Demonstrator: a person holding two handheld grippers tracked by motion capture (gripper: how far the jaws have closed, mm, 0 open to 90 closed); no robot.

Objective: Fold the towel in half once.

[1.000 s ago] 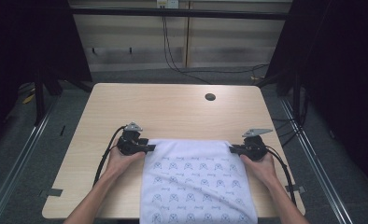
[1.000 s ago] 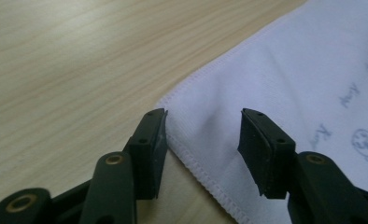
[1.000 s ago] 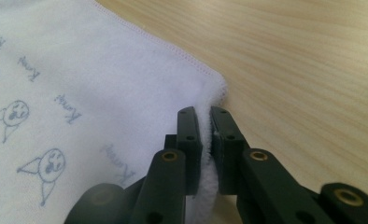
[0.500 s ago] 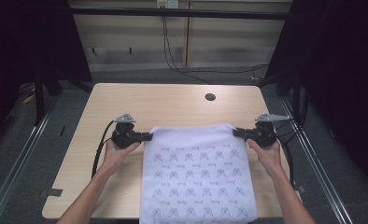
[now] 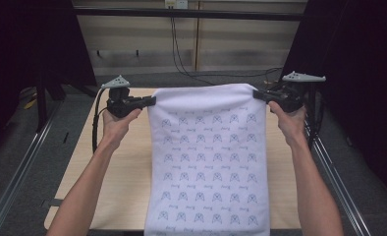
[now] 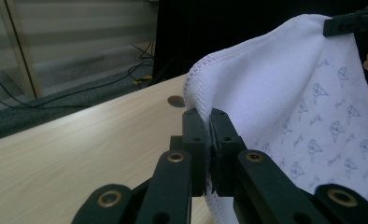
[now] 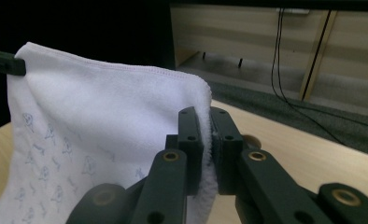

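Forearms: we see both bare forearms enter from the near edge of the high view and angle outward toward the two top corners of the cloth.

Towel [image 5: 208, 152]: white, printed with small repeated motifs; we see it hung as a flat sheet between the two grippers, its upper hem stretched nearly straight, its lower part falling toward the near edge of the table and out of frame.

Left gripper [image 5: 150, 101]: jaws pressed together on the towel's left top corner; in the left gripper view the stitched hem [image 6: 205, 112] is nipped tightly between the two black jaws.

Right gripper [image 5: 258, 94]: jaws likewise pinching the right top corner; in the right gripper view the fabric edge [image 7: 206, 121] runs down between them.

Table [image 5: 123, 172]: pale wood, bare on either side of the hanging cloth; a small dark round mark [image 6: 176, 101] lies on the far part of the top.

Background: beyond the table we see grey floor, trailing cables [image 5: 181, 59] and a light panelled wall.

Progress: we judge the grasp and the lift complete, since both corners are secured and the sheet hangs open and unwrinkled.

Remaining: we judge that the placing is left, whether a spread flat or a fold, with the lower hem not yet brought under control.
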